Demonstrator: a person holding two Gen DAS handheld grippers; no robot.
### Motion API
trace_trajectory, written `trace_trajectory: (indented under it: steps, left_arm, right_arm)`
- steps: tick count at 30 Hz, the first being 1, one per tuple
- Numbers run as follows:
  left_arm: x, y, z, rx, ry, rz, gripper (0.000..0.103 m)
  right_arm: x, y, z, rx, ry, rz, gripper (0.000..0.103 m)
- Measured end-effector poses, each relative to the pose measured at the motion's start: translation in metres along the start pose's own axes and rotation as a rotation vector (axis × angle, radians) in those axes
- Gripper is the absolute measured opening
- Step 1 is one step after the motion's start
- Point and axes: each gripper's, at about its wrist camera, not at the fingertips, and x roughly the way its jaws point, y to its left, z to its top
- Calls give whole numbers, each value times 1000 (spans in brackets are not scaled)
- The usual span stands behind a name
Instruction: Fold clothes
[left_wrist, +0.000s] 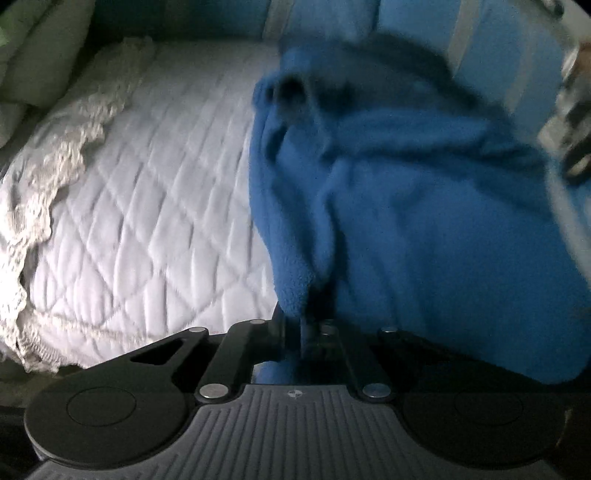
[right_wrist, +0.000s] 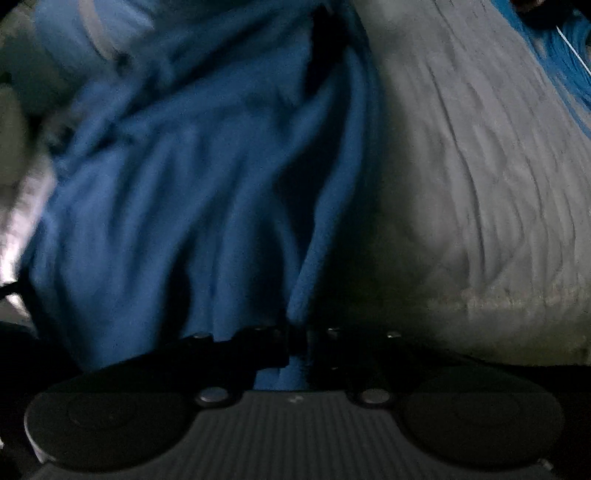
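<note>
A blue fleece garment (left_wrist: 424, 206) hangs bunched above the white quilted bed (left_wrist: 155, 192), filling the right half of the left wrist view. My left gripper (left_wrist: 308, 325) is shut on a folded edge of it, and the fabric rises straight from the pinched jaws. In the right wrist view the same blue fleece garment (right_wrist: 192, 192) drapes down the left and middle in long folds. There my right gripper (right_wrist: 299, 336) is shut on another edge of the fleece. The other gripper's body (left_wrist: 569, 122) shows blurred at the far right of the left wrist view.
A white crocheted blanket (left_wrist: 48, 199) lies rumpled along the bed's left side, with a pale green pillow (left_wrist: 33, 48) beyond it. A light blue headboard with pale stripes (left_wrist: 480, 48) runs along the back. Grey-white bedding (right_wrist: 480, 177) fills the right of the right wrist view.
</note>
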Motion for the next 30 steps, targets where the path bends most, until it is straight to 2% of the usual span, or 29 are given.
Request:
trace_trajectory:
  steps: [3, 12, 15, 19, 24, 27, 30]
  left_arm:
    - [-15, 10, 16, -39, -45, -71, 6]
    - [-4, 26, 73, -195, -162, -194, 6]
    - [10, 17, 98, -251, -204, -209, 6]
    - [36, 11, 126, -348, -240, -184, 6]
    - [80, 18, 143, -464, -276, -148, 7]
    - [100, 32, 145, -527, -251, -174, 7]
    - [105, 41, 149, -550, -259, -229, 8]
  right_arm:
    - [-26, -12, 13, 47, -96, 86, 8]
    - [-46, -30, 62, 104, -296, 152, 7]
    - [-38, -28, 92, 128, -364, 173, 7]
    - [-17, -31, 132, 219, -423, 168, 7]
    - [25, -38, 166, 324, -476, 151, 8]
    - [39, -43, 174, 325, -483, 128, 8]
    - [43, -49, 180, 313, -487, 133, 9]
